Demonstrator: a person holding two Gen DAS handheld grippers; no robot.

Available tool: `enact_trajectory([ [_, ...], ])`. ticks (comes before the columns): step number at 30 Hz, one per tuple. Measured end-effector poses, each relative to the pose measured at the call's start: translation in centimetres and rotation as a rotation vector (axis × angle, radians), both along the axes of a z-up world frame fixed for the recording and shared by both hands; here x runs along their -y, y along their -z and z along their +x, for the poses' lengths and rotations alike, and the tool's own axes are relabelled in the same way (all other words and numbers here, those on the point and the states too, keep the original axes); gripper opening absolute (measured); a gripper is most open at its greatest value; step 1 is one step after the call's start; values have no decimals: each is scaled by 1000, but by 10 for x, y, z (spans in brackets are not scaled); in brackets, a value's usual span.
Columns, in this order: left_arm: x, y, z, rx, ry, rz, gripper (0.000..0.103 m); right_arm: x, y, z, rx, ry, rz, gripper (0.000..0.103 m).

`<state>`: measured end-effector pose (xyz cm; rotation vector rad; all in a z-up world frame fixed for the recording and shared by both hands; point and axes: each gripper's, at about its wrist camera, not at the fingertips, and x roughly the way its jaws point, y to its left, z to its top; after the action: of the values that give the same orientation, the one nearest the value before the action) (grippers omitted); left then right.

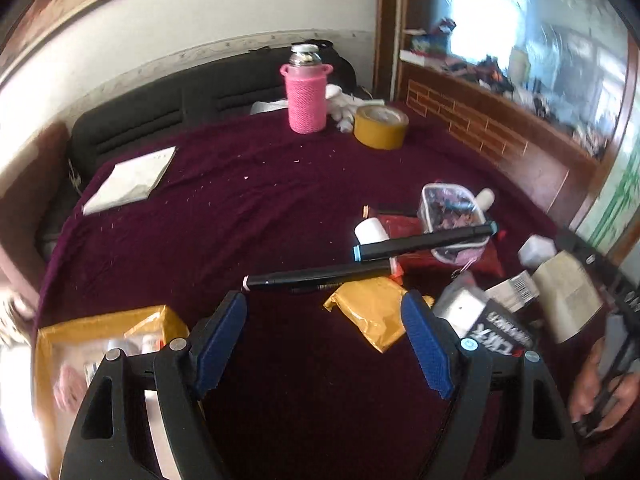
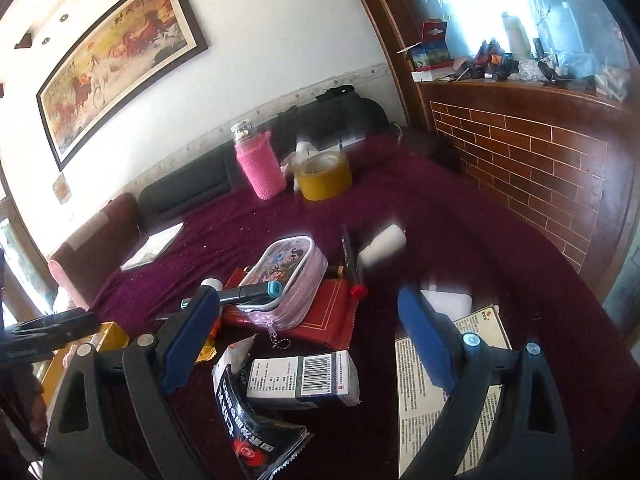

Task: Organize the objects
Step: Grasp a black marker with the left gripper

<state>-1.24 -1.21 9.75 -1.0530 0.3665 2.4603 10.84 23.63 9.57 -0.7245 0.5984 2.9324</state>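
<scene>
Clutter to be organized is heaped on the near right part of a worktop covered in dark maroon cloth (image 1: 248, 208): a black marker with pale blue end caps (image 1: 424, 242) is propped across a small clear zip pouch with a cartoon print (image 1: 452, 216), which sits on a flat red booklet with a gold border (image 2: 320, 314). A thinner black pen (image 1: 316, 274) lies just ahead of the left gripper (image 1: 324, 344), touching a crumpled yellow padded mailer (image 1: 376, 312). A white barcoded carton (image 2: 304, 376) and a black printed sachet (image 2: 248, 428) lie between the spread jaws of the right gripper (image 2: 308, 344), beside a printed paper leaflet (image 2: 424, 380). Both pairs of jaws are held wide and nothing is gripped.

A yellow open box with small bottles inside (image 1: 108, 344) stands at the left gripper's near left (probably the container, though that is a guess). The pen seems the likeliest first pick for the left gripper. It should be approached squarely, with the blue pads brought down on either side of the barrel near its middle, so that it is not tipped on lifting. The mailer beneath should be kept out of the grip. A pink knitted-sleeve bottle (image 1: 306, 98) and a roll of yellow-brown tape (image 1: 380, 126) stand well apart at the far edge.
</scene>
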Motion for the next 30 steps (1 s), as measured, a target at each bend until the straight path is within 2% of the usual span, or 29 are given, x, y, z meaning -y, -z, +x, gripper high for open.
enact_trajectory([
  [2,-24,20,-11,-44,79,-163,74,-3,2,-6,3,-21,-27,91],
  [3,-29,27,-16,-57,101,-204,74,-4,3,-7,3,-29,-37,91],
  [4,-32,31,-23,-61,122,-212,74,-4,4,-8,6,-33,-36,91],
  [8,-27,38,-61,58,142,-99,74,3,9,-13,32,-59,-27,91],
  [10,-24,42,-78,118,134,-12,75,6,9,-14,38,-66,-14,91],
  [14,-11,53,-99,337,160,170,75,10,13,-16,63,-66,4,91],
  [16,-7,56,-96,381,195,180,75,10,14,-18,75,-64,5,91],
  [17,-6,59,-92,410,216,159,74,10,15,-17,76,-61,5,91],
  [20,-11,59,-66,378,303,67,74,12,16,-18,91,-58,10,91],
  [23,-11,60,-40,529,381,128,74,13,17,-19,105,-58,17,91],
  [26,-10,50,-7,455,407,92,74,13,18,-18,107,-55,20,91],
  [28,-7,48,4,428,358,69,74,12,18,-18,112,-55,19,91],
  [30,-7,50,14,361,320,8,74,11,19,-20,120,-59,12,91],
])
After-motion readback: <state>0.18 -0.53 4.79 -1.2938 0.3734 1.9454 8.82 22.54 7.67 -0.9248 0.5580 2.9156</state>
